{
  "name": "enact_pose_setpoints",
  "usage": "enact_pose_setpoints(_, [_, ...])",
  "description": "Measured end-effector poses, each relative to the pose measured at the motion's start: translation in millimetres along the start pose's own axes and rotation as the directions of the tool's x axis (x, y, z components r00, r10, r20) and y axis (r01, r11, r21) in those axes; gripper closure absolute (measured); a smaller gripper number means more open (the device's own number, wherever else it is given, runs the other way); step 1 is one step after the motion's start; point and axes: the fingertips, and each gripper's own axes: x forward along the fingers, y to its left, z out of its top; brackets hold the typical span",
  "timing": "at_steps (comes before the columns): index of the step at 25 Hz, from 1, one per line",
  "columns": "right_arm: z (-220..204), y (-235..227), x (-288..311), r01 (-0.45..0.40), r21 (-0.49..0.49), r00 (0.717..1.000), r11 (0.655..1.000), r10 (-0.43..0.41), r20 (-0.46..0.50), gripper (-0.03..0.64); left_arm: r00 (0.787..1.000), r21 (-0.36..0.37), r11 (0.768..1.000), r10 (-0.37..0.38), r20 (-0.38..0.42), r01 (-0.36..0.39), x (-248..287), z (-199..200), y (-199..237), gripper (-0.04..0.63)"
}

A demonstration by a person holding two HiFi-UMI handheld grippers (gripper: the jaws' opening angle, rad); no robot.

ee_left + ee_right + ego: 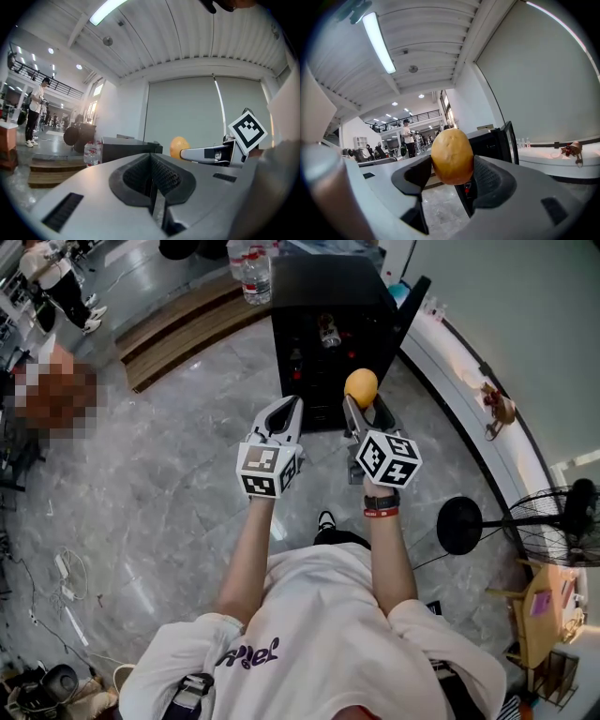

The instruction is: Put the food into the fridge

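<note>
My right gripper [362, 390] is shut on a yellow-orange round food item [361, 387], held in the air in front of the fridge. In the right gripper view the food [451, 156] fills the gap between the dark pads. The small black fridge [330, 329] stands on the floor ahead with its door [410, 298] swung open to the right; a bottle-like item shows on an inner shelf. My left gripper [285, 412] hangs beside the right one, shut and empty [152, 180]. The left gripper view also shows the food [179, 146] and the fridge [126, 146].
Water bottles [255, 274] stand left of the fridge on a low wooden platform [183, 326]. A white curved ledge [473, 399] runs along the right wall. A black floor fan [525, 514] stands at the right. A person [58, 282] stands far left.
</note>
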Motion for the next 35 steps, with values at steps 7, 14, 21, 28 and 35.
enact_pose_setpoints(7, [7,-11,40,-0.065,0.025,0.997,0.998,0.065,-0.031,0.324,0.998,0.028,0.997,0.068,-0.012,-0.068,28,7,16,0.577])
enact_pose_setpoints(14, [3,-22,75,-0.14,0.018,0.986,0.99,0.142,-0.083,0.324,0.992,0.023,0.992,0.126,-0.019,-0.125,57,2,25,0.577])
enact_pose_setpoints(21, [0,-49,101,-0.15,-0.005,0.984,0.989,0.149,-0.097,0.324,0.991,0.007,0.991,0.133,0.013,-0.133,93,-5,22,0.577])
enact_pose_setpoints(28, [4,-58,129,-0.179,-0.029,0.98,0.983,0.176,-0.092,0.324,0.987,-0.013,0.987,0.16,0.005,-0.16,119,-18,32,0.577])
enact_pose_setpoints(35, [-19,-61,169,-0.177,-0.041,0.981,0.983,0.173,-0.092,0.325,0.99,-0.014,0.99,0.138,0.007,-0.138,148,-41,63,0.578])
